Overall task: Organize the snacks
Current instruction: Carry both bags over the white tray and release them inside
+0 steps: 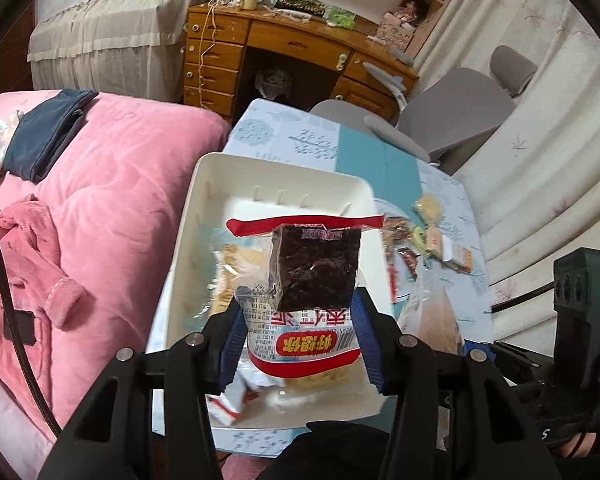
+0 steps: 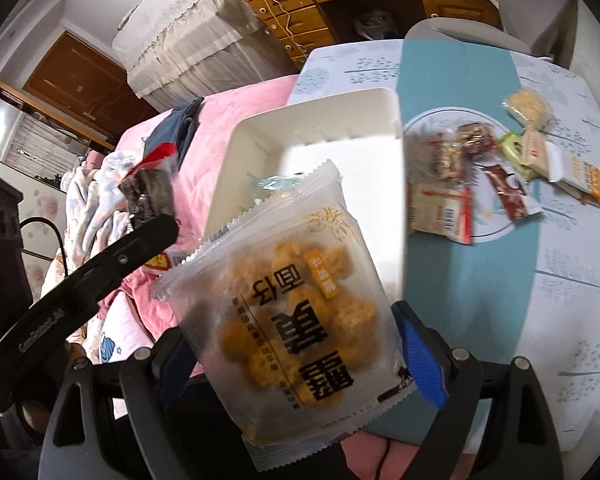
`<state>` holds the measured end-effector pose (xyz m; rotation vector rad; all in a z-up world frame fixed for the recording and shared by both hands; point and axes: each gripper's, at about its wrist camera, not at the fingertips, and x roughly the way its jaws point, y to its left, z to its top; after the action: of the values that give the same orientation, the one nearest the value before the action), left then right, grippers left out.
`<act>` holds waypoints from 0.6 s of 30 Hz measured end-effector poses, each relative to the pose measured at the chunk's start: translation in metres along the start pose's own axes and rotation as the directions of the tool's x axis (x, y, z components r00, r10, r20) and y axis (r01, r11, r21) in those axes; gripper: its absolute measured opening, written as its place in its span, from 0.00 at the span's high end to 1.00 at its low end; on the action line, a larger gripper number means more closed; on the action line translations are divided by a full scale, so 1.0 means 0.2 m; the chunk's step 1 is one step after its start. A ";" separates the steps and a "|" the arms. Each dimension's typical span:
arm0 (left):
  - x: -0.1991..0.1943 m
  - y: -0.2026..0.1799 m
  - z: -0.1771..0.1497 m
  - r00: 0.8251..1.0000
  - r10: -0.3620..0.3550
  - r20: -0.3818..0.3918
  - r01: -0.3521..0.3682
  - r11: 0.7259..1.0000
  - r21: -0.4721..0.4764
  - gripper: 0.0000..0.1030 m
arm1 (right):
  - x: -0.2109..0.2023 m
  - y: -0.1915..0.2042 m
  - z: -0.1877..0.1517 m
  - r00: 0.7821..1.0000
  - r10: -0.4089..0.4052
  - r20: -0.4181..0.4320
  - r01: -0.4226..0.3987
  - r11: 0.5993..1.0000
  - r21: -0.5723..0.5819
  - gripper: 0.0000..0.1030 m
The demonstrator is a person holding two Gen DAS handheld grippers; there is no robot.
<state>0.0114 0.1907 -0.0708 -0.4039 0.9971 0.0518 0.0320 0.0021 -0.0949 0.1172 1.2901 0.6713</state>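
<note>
Dark snack packet (image 1: 314,268): clear wrapper with red bands at both ends and a dark block inside, pinched at its lower half between the blue pads of the left tool (image 1: 300,334), standing up ahead of the pads
Left tool: narrowed onto the dark snack packet, pads pressing its sides; it also shows in the right wrist view (image 2: 148,216), off to the left of the right tool
Yellow snack bag (image 2: 296,316): frosted bag of golden pieces with black lettering, pinched low down between the blue pads of the right tool (image 2: 296,364), leaning away from it
Right tool: spread wide but closed on the yellow snack bag, a pad on each side edge
White bin (image 1: 204,216): straight ahead of and below the left tool, ahead and slightly left of the right tool; a few pale packets lie on its floor, partly hidden and blurred
Loose snacks (image 2: 500,172): a scatter of small wrapped packets on the counter, ahead and to the right of both tools, just beside the bin
Counter (image 2: 460,264): covered with a pale cloth with teal panels and tree prints; carries the bin and the loose snacks
Pink blanket (image 1: 112,184): on the bed left of the left tool, folded dark cloth on it
Wooden desk (image 1: 260,48): far ahead, beyond the counter
Grey chair (image 1: 448,116): ahead right, at the counter's far edge
</note>
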 end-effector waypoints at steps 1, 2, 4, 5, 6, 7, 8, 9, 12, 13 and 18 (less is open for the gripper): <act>0.01 0.01 0.00 1.000 0.009 -0.006 -0.009 1.000 0.002 0.52 | 0.02 0.01 0.00 1.000 0.006 -0.001 -0.006 1.000 0.007 0.12; 0.01 0.03 0.00 1.000 0.015 -0.010 -0.015 1.000 0.004 0.52 | 0.04 0.02 0.00 1.000 0.012 -0.002 -0.012 1.000 0.014 0.12; 0.01 0.06 0.01 1.000 0.028 -0.011 -0.028 1.000 0.010 0.52 | 0.06 0.03 0.00 1.000 0.020 -0.007 -0.019 0.999 0.028 0.12; 0.01 0.06 0.01 1.000 0.030 -0.010 -0.030 0.999 0.013 0.49 | 0.08 0.03 0.00 1.000 0.025 -0.010 -0.024 0.999 0.033 0.12; 0.01 0.07 0.01 0.999 0.033 -0.014 -0.033 0.999 0.016 0.45 | 0.09 0.04 -0.01 1.000 0.029 -0.011 -0.028 0.999 0.036 0.12; 0.02 0.07 0.01 0.999 0.045 -0.024 -0.045 0.999 0.018 0.41 | 0.10 0.04 -0.01 0.999 0.033 -0.013 -0.033 0.999 0.041 0.11; 0.02 0.08 0.01 0.998 0.055 -0.032 -0.055 0.998 0.020 0.33 | 0.11 0.04 -0.01 0.999 0.039 -0.015 -0.039 0.998 0.046 0.11; 0.03 0.09 0.01 0.997 0.070 -0.045 -0.069 0.997 0.019 0.29 | 0.12 0.03 -0.01 0.999 0.045 -0.018 -0.044 0.998 0.052 0.10; 0.05 0.10 0.01 0.994 0.089 -0.060 -0.088 0.996 0.016 0.21 | 0.15 0.02 -0.02 0.998 0.054 -0.037 -0.052 0.996 0.074 0.08; 0.05 0.11 0.01 0.994 0.091 -0.059 -0.090 0.996 0.015 0.20 | 0.16 0.01 -0.02 0.998 0.057 -0.039 -0.054 0.995 0.082 0.06; 0.06 0.09 0.01 0.994 0.090 -0.064 -0.089 0.996 0.021 0.19 | 0.16 -0.02 -0.02 0.996 0.078 -0.037 -0.073 0.992 0.107 0.00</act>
<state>0.0147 0.2063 -0.0855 -0.3465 1.0785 0.1109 0.0330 0.0146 -0.1249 0.2408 1.3663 0.6728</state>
